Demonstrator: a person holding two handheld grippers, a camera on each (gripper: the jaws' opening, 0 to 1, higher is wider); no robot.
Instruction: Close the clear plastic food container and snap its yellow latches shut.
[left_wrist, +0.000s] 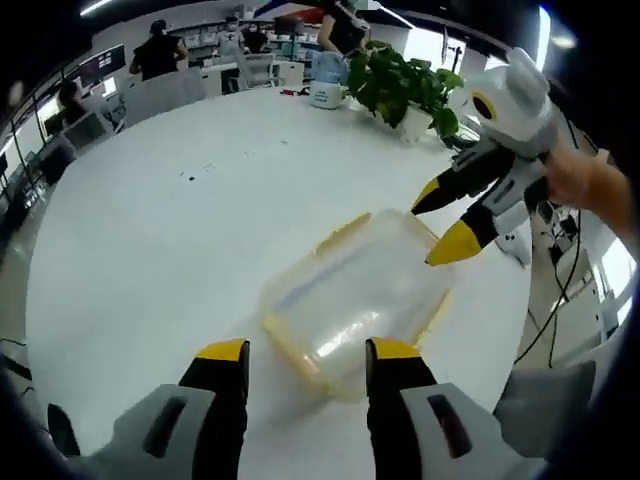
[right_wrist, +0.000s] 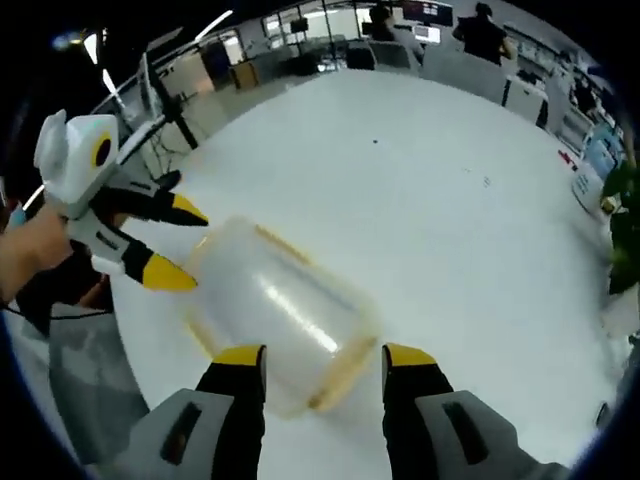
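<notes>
Container (left_wrist: 352, 300) between both grippers' open jaws

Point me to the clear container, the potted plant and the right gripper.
clear container (left_wrist: 350, 295): left gripper view, middle of its clear lid.
potted plant (left_wrist: 400, 80): left gripper view, its leaves.
right gripper (left_wrist: 435, 228): left gripper view, between its yellow tips.

Clear plastic food container (left_wrist: 352, 300) (right_wrist: 278, 315) sits flat on the white surface, lid on top. Body translucent, rounded-rectangular, turned diagonally to my line of sight. In my left gripper view it lies just ahead at 12 o'clock. Yellow latches (left_wrist: 342, 233) (right_wrist: 343, 373) run along its edges; I cannot tell whether they are snapped down.
</notes>
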